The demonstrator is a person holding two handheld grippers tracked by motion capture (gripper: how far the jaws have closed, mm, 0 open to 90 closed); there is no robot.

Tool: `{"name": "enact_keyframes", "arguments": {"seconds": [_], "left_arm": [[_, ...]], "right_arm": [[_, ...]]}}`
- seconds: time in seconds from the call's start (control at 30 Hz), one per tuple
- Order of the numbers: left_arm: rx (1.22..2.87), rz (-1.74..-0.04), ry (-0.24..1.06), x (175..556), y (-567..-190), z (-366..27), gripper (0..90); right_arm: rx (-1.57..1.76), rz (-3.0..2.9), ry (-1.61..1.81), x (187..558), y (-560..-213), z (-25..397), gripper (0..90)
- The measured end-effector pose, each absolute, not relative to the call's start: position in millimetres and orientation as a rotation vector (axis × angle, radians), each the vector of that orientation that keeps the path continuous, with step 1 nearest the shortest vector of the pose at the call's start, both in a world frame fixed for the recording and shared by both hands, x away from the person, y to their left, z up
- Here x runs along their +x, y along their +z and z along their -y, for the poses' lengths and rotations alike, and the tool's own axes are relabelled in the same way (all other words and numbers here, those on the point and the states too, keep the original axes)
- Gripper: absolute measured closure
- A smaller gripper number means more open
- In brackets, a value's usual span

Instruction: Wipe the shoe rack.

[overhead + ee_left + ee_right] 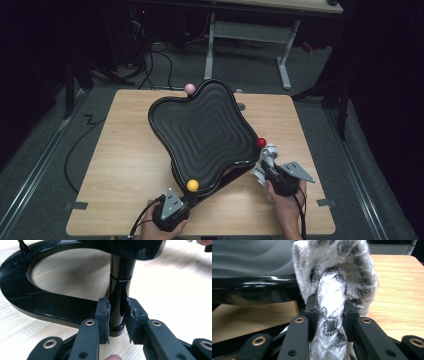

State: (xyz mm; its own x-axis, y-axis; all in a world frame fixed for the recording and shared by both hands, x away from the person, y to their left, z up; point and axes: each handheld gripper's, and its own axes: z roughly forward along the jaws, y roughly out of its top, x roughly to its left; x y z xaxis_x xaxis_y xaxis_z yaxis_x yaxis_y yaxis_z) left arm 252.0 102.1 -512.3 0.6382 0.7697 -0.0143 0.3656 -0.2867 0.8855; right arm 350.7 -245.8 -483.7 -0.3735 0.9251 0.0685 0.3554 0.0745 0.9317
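A glossy black wavy tray (pixel 205 132) stands tilted on a black stand in the middle of the wooden table. Its corners carry a pink ball (pixel 190 88), a red ball (pixel 261 143) and a yellow ball (pixel 192 185). My left gripper (pixel 184 202) is at the tray's near corner, shut on the stand's black upright post (pixel 120 290) just above the curved base (pixel 37 300). My right gripper (pixel 267 172) holds a white cloth with a dark pattern (pixel 332 295), its jaws shut on it, pressed against the tray's right rim (pixel 257 287) below the red ball.
The wooden table (pixel 125 165) has bare room left of the tray and along the far right. Bits of grey tape mark its near corners. A white desk frame (pixel 250 35) and cables lie on the floor beyond.
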Motion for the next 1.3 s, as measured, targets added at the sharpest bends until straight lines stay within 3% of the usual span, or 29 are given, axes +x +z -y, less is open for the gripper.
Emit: {"name": "enact_keyframes", "arguments": {"seconds": [0.67,1.3], "left_arm": [[1.898,-0.885,0.532,256,-512,-98,74.6],[1.886,-0.876,0.535,260,-514,-93,74.6]], "right_arm": [[1.017,-1.944,1.404,309,-485,163,73.4],[0.874,-2.066,1.48,257,-472,136,74.6]]}}
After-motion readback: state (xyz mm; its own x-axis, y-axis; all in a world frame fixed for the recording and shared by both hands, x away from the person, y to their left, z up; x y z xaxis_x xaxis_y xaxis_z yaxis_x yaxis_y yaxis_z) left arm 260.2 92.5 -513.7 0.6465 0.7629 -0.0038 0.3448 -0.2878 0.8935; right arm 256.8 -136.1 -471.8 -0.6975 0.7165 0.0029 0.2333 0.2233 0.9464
